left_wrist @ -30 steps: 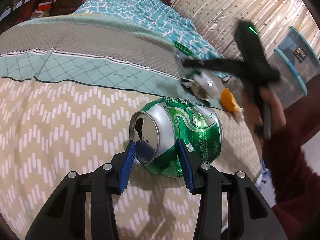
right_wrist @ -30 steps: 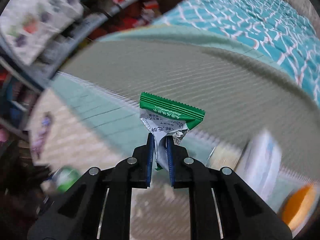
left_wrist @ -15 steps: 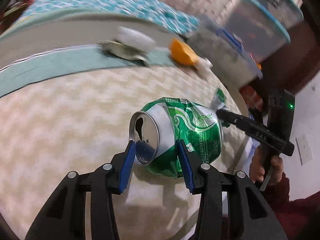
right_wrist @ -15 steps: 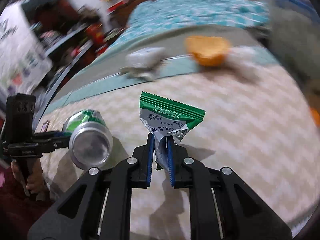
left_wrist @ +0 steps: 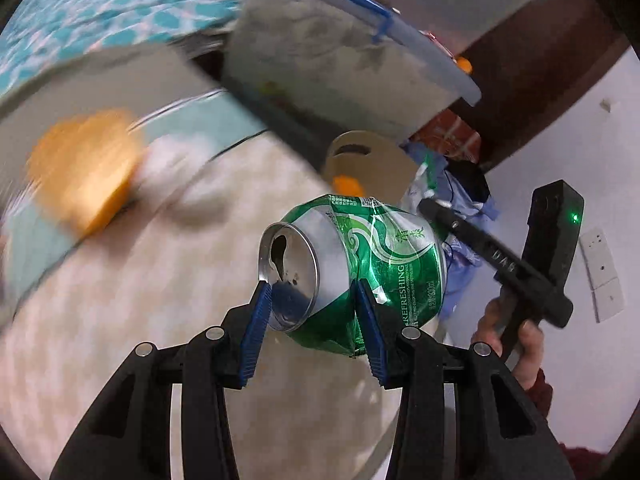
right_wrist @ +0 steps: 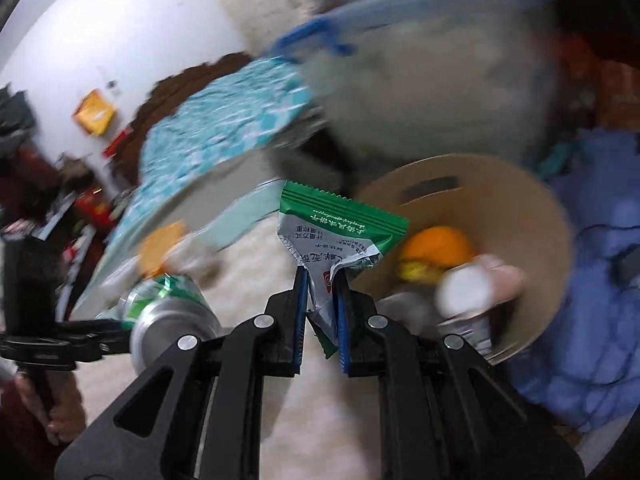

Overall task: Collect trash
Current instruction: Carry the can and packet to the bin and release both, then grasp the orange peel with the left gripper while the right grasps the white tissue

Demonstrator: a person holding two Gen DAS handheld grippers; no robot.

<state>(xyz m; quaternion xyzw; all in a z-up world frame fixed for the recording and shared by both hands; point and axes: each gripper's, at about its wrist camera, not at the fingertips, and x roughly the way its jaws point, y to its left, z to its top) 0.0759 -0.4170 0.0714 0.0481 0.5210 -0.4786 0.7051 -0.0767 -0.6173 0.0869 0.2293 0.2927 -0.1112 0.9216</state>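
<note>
Bed [left_wrist: 168,360] with pale zigzag cover below both grippers, teal patterned quilt [right_wrist: 224,128] further back. Clear storage bin [left_wrist: 344,64] with blue latch beside the bed, blurred. Blue cloth heap [right_wrist: 600,280] on the floor past the bed edge. Round cardboard bin [right_wrist: 532,216] with slot handle just off the bed edge, containing an orange fruit piece [right_wrist: 436,246] and blurred white trash. Crushed green beer can [left_wrist: 384,264] held off the bed, open end facing the left wrist camera, pinched between both blue pads of the left gripper [left_wrist: 316,312]. Green and white snack wrapper [right_wrist: 340,236] upright above the bin's near rim, clamped at its crumpled lower end by the right gripper [right_wrist: 322,292], pads pressed nearly together. Orange peel [left_wrist: 80,168] on the bed, blurred. Hand [left_wrist: 516,340] on the right gripper's handle.
</note>
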